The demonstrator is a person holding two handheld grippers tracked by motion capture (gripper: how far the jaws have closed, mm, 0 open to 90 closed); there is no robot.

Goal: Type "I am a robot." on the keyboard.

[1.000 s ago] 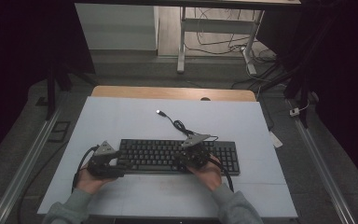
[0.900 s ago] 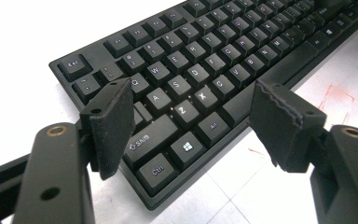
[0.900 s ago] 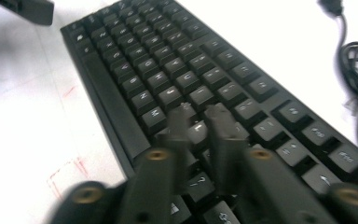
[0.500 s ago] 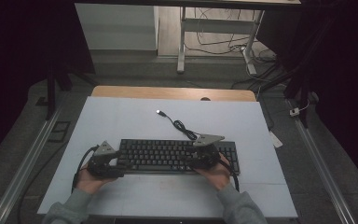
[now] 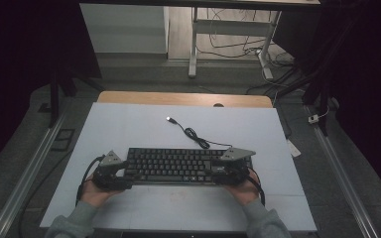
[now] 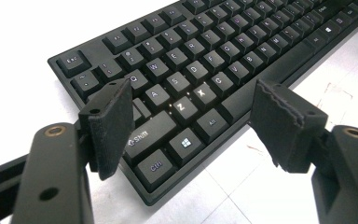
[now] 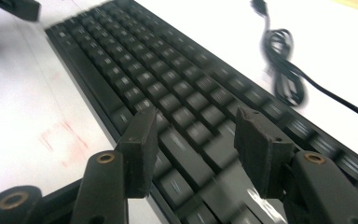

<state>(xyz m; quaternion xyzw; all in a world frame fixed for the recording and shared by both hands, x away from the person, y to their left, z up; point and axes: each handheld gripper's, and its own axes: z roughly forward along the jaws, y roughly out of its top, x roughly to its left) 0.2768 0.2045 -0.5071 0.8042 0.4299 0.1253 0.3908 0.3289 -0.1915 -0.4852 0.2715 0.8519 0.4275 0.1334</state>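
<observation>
- High view: the right gripper (image 5: 226, 168) has shifted from the middle of the black keyboard (image 5: 173, 165) out toward that board's right end since a second ago, and its jaws have just been opening. They now stand apart with nothing pinched, hovering over the keys.
- Right gripper view, blurred with motion, looks between the parted pads (image 7: 142, 149) at the key rows. The coiled USB cable (image 7: 284, 70) lies on the table beyond the board.
- Left gripper (image 5: 110, 173) sits where it was, at the keyboard's left end. In the left gripper view its jaws gape wide, straddling the lower left corner of the board (image 6: 182, 112) without pressing it.
- My reading: with a gripper now at each end, the pair looks set to seize the keyboard at both ends for a lift or shift, though neither has closed yet.
- Keyboard rests flat near the front edge of the white table (image 5: 129, 119), plug end loose behind it.
- Legible key legends in the left gripper view: Esc, Shift, Ctrl, Alt, a Windows logo, and letters W, A, S, D, Z, X, C.
</observation>
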